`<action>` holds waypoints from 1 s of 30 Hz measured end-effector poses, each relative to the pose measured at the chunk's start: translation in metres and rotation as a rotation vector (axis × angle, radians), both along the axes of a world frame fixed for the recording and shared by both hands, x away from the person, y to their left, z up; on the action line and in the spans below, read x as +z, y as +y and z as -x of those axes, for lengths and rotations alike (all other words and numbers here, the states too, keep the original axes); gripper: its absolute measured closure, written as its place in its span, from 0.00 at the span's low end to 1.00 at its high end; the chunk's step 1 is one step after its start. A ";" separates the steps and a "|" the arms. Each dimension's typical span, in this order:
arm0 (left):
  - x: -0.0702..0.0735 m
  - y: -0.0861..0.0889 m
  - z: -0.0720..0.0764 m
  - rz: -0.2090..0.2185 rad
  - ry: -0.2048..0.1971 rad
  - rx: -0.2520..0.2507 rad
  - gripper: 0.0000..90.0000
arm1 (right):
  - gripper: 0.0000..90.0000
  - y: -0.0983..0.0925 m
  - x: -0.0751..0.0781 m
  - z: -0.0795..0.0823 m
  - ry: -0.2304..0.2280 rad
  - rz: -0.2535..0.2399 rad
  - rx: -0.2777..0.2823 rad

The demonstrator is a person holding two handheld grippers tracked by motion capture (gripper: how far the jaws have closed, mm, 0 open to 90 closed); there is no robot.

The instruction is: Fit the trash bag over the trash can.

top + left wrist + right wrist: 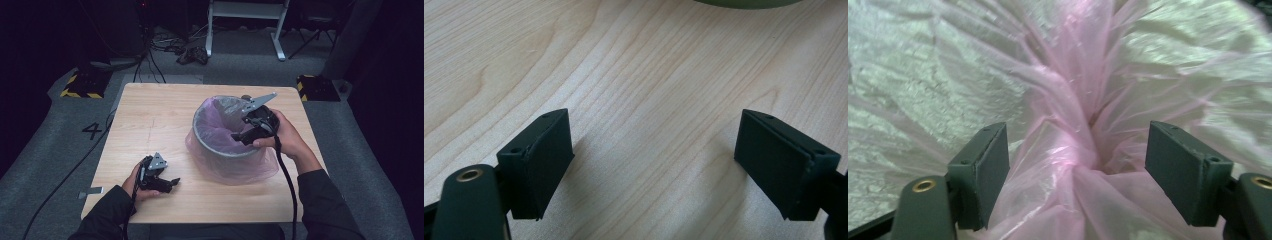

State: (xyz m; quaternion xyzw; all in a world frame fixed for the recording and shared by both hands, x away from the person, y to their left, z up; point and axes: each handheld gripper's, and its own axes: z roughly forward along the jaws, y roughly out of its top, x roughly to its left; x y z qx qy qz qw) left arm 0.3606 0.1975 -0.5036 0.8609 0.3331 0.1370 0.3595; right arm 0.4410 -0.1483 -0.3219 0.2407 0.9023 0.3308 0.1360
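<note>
A round grey bin [199, 131] stands on the wooden table [150, 115], lined with a thin pink plastic bag [226, 167] whose edge drapes over the rim and onto the tabletop. My right gripper [241, 137] reaches over the bin's right rim and into it. In the right gripper view its jaws stand wide, one on each side of a gathered twist of the pink bag [1068, 100], and the pads [993, 170] do not press on it. My left gripper [173, 183] rests low over the table's near left part. Its jaws [654, 160] are open with bare wood between them.
Beyond the table's far edge are a white frame [245, 20], loose cables [175, 47] and two yellow-and-black striped blocks [82, 85]. A cable trails from each gripper toward the near edge. A strip of tape [91, 192] hangs at the near left corner.
</note>
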 end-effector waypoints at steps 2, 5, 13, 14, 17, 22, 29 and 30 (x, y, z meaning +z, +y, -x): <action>0.000 0.000 0.000 0.001 0.001 -0.001 0.17 | 0.29 -0.002 0.001 0.001 -0.014 -0.011 -0.015; 0.000 0.000 0.000 0.002 0.000 0.000 0.17 | 0.29 -0.008 0.004 0.005 -0.034 -0.043 -0.025; 0.000 0.000 0.000 0.002 0.001 0.001 0.17 | 0.28 -0.023 0.013 0.019 -0.099 -0.124 -0.049; 0.000 0.000 0.000 0.002 0.001 0.001 0.17 | 0.27 -0.025 0.013 0.021 -0.106 -0.127 -0.052; 0.000 0.000 0.000 0.002 0.001 0.001 0.17 | 0.27 -0.031 0.015 0.027 -0.126 -0.134 -0.052; 0.000 0.000 0.000 0.001 0.001 0.001 0.17 | 0.26 -0.043 0.019 0.040 -0.151 -0.142 -0.051; 0.000 0.000 0.000 0.001 0.001 0.001 0.17 | 0.25 -0.059 0.018 0.054 -0.169 -0.150 -0.061; 0.000 0.000 0.000 0.002 0.001 0.001 0.17 | 0.25 -0.061 0.018 0.056 -0.173 -0.153 -0.063</action>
